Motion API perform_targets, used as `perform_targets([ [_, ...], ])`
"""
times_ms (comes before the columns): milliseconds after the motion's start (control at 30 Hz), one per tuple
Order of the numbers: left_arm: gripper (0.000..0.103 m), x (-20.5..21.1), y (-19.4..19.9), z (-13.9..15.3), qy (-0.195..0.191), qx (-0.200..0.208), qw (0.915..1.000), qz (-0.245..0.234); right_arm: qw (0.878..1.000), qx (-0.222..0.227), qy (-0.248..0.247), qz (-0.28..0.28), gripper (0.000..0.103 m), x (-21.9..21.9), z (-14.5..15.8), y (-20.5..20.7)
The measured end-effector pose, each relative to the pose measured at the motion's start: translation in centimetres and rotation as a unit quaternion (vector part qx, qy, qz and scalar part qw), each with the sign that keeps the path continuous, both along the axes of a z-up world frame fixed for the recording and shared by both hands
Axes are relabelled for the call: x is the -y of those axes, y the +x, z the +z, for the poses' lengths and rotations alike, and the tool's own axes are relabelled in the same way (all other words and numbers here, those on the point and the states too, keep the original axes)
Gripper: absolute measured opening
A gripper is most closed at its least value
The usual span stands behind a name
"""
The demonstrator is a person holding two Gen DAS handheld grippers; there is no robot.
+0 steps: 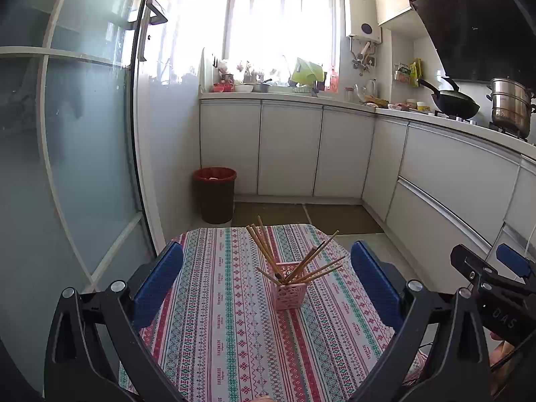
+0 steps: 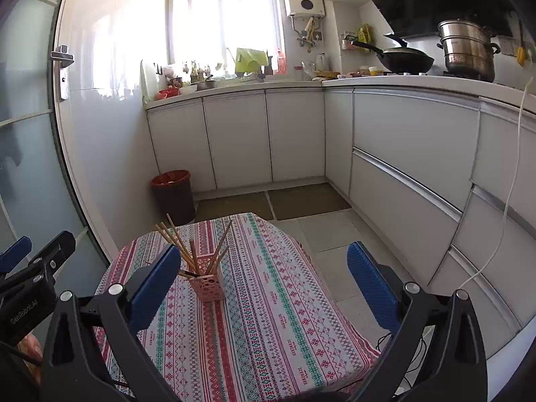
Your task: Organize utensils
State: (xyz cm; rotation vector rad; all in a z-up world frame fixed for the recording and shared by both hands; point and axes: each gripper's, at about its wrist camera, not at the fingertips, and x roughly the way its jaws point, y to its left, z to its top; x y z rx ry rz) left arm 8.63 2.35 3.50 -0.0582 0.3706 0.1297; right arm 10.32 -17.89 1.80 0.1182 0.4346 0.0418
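A pink perforated holder (image 1: 288,296) stands upright on a small table with a patterned cloth (image 1: 217,335). Several wooden chopsticks (image 1: 268,251) stick out of it, fanned left and right. My left gripper (image 1: 268,284) is open and empty, held above the near side of the table with the holder between its blue pads. In the right wrist view the holder (image 2: 208,288) and chopsticks (image 2: 182,244) sit just right of the left pad. My right gripper (image 2: 264,281) is open and empty, over the table's right half; it also shows in the left wrist view (image 1: 495,271).
A dark bin with a red liner (image 1: 215,194) stands on the floor beyond the table. White cabinets (image 1: 288,147) run along the back and right. A glass door (image 1: 83,134) is at the left. A wok (image 1: 452,100) and steel pot (image 1: 511,107) sit on the counter.
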Motion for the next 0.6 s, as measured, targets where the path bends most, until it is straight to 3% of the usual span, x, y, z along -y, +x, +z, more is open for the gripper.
perform_targets([
  [600,0.096,-0.05,0.25,-0.1,0.0,-0.003,1.0,0.002,1.0,-0.007,0.008,0.003,0.097,0.6,-0.29,0.69],
])
